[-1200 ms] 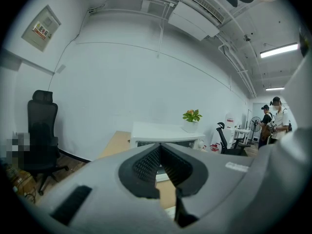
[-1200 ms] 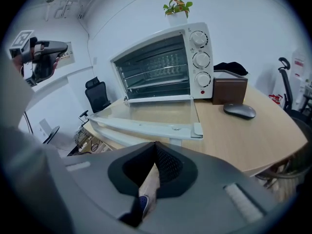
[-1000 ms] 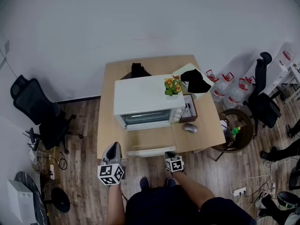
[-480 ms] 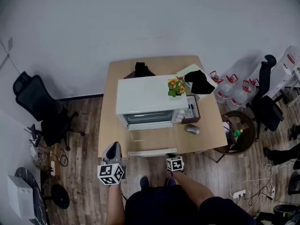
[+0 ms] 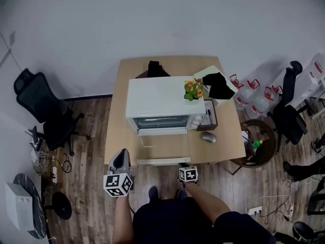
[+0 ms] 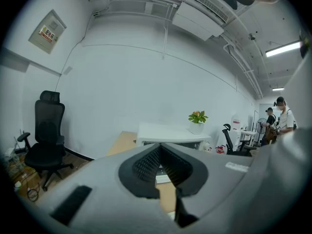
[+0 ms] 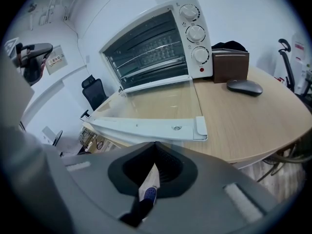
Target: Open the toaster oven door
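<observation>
The white toaster oven [image 5: 162, 105] stands on the wooden table [image 5: 226, 146]. Its glass door [image 5: 163, 145] lies open and flat toward me, with the white handle bar [image 5: 163, 161] at the table's front edge. In the right gripper view the oven [image 7: 156, 43] shows its racks, and the door [image 7: 161, 101] and handle [image 7: 151, 128] lie just ahead. My right gripper [image 5: 184, 166] is shut and empty, just short of the handle's right end. My left gripper [image 5: 122, 154] is shut and empty by the table's front left corner. From there the oven [image 6: 168, 133] is seen farther off.
A grey mouse [image 5: 207, 137] and a brown box [image 5: 207, 117] lie right of the oven. Potted flowers [image 5: 192, 90] stand on its top and a black cloth [image 5: 217, 87] lies behind. Office chairs [image 5: 43, 116], water jugs [image 5: 254, 98] and a stool [image 5: 256, 142] surround the table.
The head view has drifted slightly. The door lies open throughout. Both grippers stay off the table's front edge, the left one a touch lower in view.
</observation>
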The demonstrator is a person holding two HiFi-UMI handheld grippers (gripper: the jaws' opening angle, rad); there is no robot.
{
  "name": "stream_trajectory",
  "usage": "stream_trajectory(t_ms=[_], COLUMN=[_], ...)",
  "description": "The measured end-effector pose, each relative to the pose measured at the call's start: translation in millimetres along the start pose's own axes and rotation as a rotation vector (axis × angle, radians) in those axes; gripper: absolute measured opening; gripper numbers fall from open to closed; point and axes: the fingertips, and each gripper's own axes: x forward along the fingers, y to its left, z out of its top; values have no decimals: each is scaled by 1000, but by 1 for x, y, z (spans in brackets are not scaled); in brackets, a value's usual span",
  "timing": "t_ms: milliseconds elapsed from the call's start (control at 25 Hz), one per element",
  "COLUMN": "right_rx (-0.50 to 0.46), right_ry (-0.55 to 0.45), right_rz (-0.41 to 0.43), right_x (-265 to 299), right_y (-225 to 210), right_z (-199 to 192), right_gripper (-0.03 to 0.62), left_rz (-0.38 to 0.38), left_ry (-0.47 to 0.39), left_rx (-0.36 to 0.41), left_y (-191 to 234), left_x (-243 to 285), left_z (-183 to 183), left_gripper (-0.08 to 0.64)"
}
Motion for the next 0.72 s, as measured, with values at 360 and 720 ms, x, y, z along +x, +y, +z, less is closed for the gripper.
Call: stream_trajectory(t_ms=[360, 720], right_rx=[-26, -21], right_ry=[12, -42], right_rz=[18, 67], right_x=[-7, -33], right_y=[-3, 6], right_z=[-5, -4], right_gripper=[11, 11], left_rz=[-11, -28], left_ry=[16, 18], left_rx=[6, 7], left_y=[-7, -14], left_x=[2, 8], left_z=[-5, -7], left_gripper=[0, 0])
